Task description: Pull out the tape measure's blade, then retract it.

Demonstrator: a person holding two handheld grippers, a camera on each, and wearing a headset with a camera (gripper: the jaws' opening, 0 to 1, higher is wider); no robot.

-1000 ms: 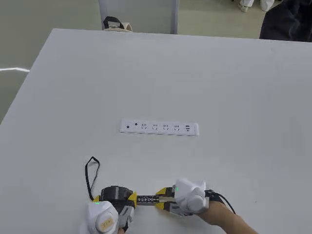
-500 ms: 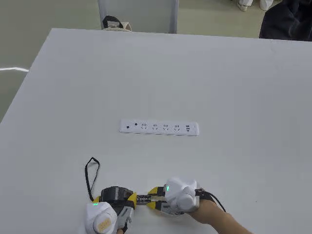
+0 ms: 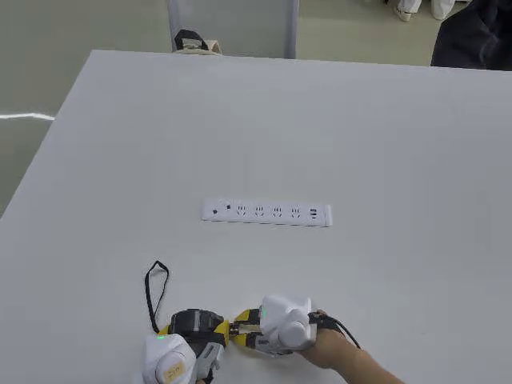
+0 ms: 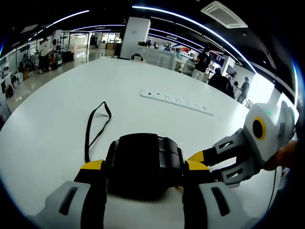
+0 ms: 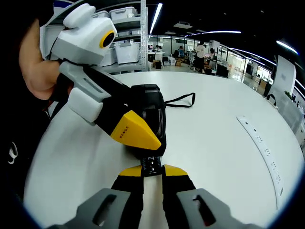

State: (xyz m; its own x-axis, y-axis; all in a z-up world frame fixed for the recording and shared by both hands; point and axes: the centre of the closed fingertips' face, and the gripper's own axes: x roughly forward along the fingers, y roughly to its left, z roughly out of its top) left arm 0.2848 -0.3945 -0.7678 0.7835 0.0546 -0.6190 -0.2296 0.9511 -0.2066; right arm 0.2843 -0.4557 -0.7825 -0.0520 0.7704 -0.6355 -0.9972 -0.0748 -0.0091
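Note:
The black tape measure (image 3: 196, 322) lies near the table's front edge, its black wrist strap (image 3: 154, 288) looped off to the left. My left gripper (image 3: 194, 333) is shut on the case, yellow fingertips on both sides; in the left gripper view the case (image 4: 143, 157) sits between the jaws. My right gripper (image 3: 245, 328) comes in from the right, shut on the tip of the blade (image 3: 235, 327). Only a short bit of blade (image 5: 152, 163) shows between my right gripper (image 5: 152, 171) and the case (image 5: 151, 107).
A white power strip (image 3: 266, 213) lies across the middle of the white table (image 3: 360, 144). A grey chair back (image 3: 232, 24) stands behind the far edge. The table's left edge runs diagonally near the strap. People and desks are far off.
My right gripper has moved left toward the case with the blade tip, so the exposed blade has grown shorter. The left gripper and case have stayed put.

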